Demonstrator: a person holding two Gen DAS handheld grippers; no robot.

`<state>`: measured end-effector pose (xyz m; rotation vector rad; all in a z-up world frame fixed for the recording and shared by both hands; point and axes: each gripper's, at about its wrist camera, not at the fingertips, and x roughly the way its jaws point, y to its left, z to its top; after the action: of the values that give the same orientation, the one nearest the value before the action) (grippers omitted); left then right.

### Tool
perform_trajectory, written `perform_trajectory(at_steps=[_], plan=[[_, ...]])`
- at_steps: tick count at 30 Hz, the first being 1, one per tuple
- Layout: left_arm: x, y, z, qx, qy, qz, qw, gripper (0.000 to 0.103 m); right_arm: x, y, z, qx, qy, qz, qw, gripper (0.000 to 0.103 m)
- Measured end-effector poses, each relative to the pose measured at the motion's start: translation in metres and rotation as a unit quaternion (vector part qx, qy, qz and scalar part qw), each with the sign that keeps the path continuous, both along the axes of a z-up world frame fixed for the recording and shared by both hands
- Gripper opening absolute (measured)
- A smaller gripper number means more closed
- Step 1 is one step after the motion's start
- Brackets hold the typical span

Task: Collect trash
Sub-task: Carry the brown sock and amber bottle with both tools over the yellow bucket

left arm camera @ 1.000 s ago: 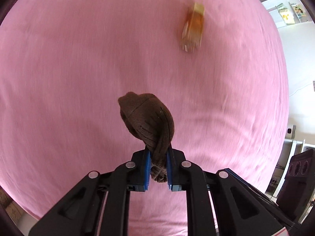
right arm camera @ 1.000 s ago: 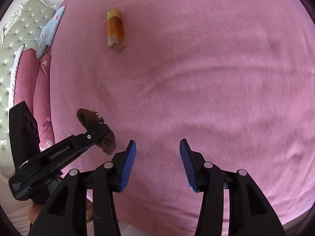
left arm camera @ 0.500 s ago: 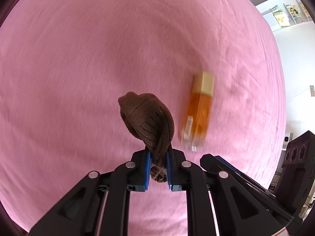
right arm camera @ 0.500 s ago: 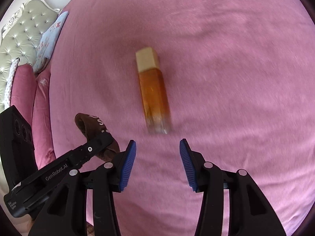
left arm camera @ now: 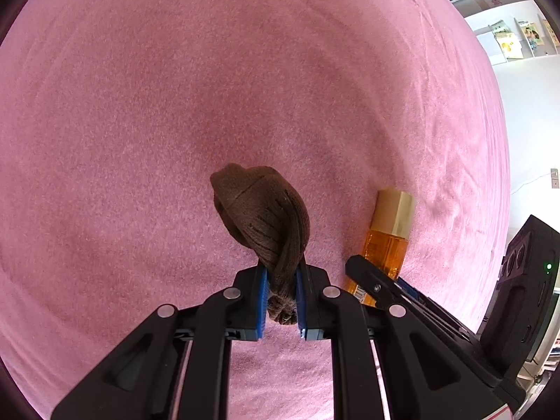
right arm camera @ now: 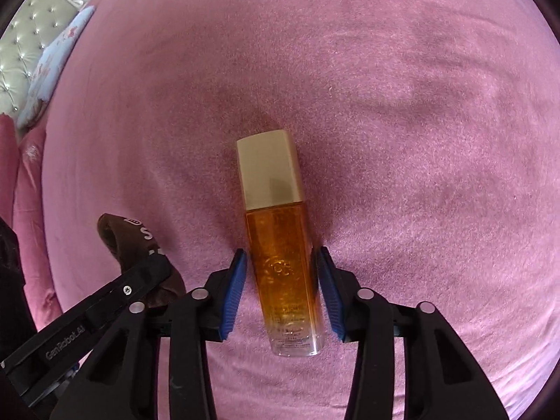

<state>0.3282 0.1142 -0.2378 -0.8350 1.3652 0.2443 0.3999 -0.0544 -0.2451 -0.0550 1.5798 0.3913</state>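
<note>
A brown knitted sock (left arm camera: 266, 217) hangs bunched between the blue pads of my left gripper (left arm camera: 281, 297), which is shut on it. The same sock (right arm camera: 119, 234) shows at the lower left of the right wrist view. An amber bottle (right arm camera: 280, 245) with a pale gold cap lies on the pink bedspread (right arm camera: 420, 140), cap pointing away. My right gripper (right arm camera: 281, 280) straddles its glass body and its jaws are closing, each pad close beside the glass. In the left wrist view the bottle (left arm camera: 388, 241) lies just right of the sock, partly behind a right-gripper finger (left arm camera: 371, 276).
A tufted pale headboard (right arm camera: 31, 45) with a blue patterned pillow (right arm camera: 52, 66) and pink pillows (right arm camera: 24, 182) lies at the left. A white wall and a shelf with pictures (left arm camera: 514, 38) show beyond the bed's right edge, with dark furniture (left arm camera: 525, 280) lower right.
Both grippers travelled across the bedspread toward the bottle, which went from far off to lying between the right pads. The right pads have drawn closer together. The sock stayed clamped.
</note>
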Motion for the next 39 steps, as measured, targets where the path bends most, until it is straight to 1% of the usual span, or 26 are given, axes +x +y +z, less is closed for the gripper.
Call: perform_trajectory(at_steps=[3, 5, 6, 11, 15, 18, 21, 23, 25, 26, 32, 35, 37, 38, 39], plan=[[0.004, -0.007, -0.007, -0.005, 0.002, 0.002, 1.0, 0.013, -0.007, -0.009, 0.005, 0.017, -0.01, -0.004, 1.0, 0.032], [0.003, -0.013, -0.011, -0.009, 0.002, 0.001, 1.0, 0.013, -0.012, -0.016, 0.006, 0.028, 0.001, -0.012, 1.0, 0.032], [0.0, -0.016, -0.01, -0.009, 0.002, -0.003, 1.0, 0.013, -0.016, -0.02, 0.008, 0.036, 0.011, -0.012, 0.999, 0.032], [-0.018, -0.031, 0.0, -0.011, 0.001, -0.017, 0.9998, 0.013, -0.044, -0.043, 0.024, 0.057, 0.015, -0.012, 0.998, 0.031], [-0.044, -0.049, 0.012, -0.016, 0.0, -0.031, 0.9994, 0.013, -0.075, -0.069, 0.039, 0.07, 0.021, -0.024, 0.997, 0.031], [-0.065, -0.063, 0.022, -0.013, 0.004, -0.043, 0.999, 0.013, -0.107, -0.094, 0.053, 0.08, 0.03, -0.039, 0.996, 0.031], [-0.09, -0.08, 0.035, -0.029, 0.007, -0.045, 0.9985, 0.013, -0.134, -0.118, 0.064, 0.083, 0.035, -0.055, 0.994, 0.031], [-0.108, -0.096, 0.046, -0.033, 0.01, -0.054, 0.998, 0.013, -0.154, -0.127, 0.078, 0.083, 0.038, -0.064, 0.994, 0.031], [-0.134, -0.115, 0.053, -0.034, 0.01, -0.069, 0.997, 0.013, -0.175, -0.142, 0.089, 0.082, 0.04, -0.069, 0.993, 0.031], [-0.144, -0.124, 0.058, -0.037, 0.012, -0.08, 0.9961, 0.013, -0.185, -0.142, 0.095, 0.081, 0.04, -0.07, 0.993, 0.031], [-0.182, -0.161, 0.079, -0.03, 0.01, -0.132, 0.9907, 0.013, -0.24, -0.167, 0.126, 0.079, 0.018, -0.086, 0.993, 0.031], [-0.2, -0.18, 0.088, -0.027, 0.007, -0.17, 0.9851, 0.013, -0.264, -0.181, 0.135, 0.077, 0.005, -0.105, 0.991, 0.031], [-0.213, -0.191, 0.092, -0.026, 0.006, -0.194, 0.9807, 0.013, -0.28, -0.194, 0.14, 0.082, -0.001, -0.129, 0.988, 0.031], [-0.216, -0.196, 0.094, -0.028, 0.005, -0.205, 0.9783, 0.013, -0.288, -0.203, 0.143, 0.085, -0.004, -0.145, 0.986, 0.031], [-0.223, -0.205, 0.098, -0.026, 0.004, -0.225, 0.974, 0.013, -0.293, -0.206, 0.144, 0.087, -0.006, -0.157, 0.984, 0.031]])
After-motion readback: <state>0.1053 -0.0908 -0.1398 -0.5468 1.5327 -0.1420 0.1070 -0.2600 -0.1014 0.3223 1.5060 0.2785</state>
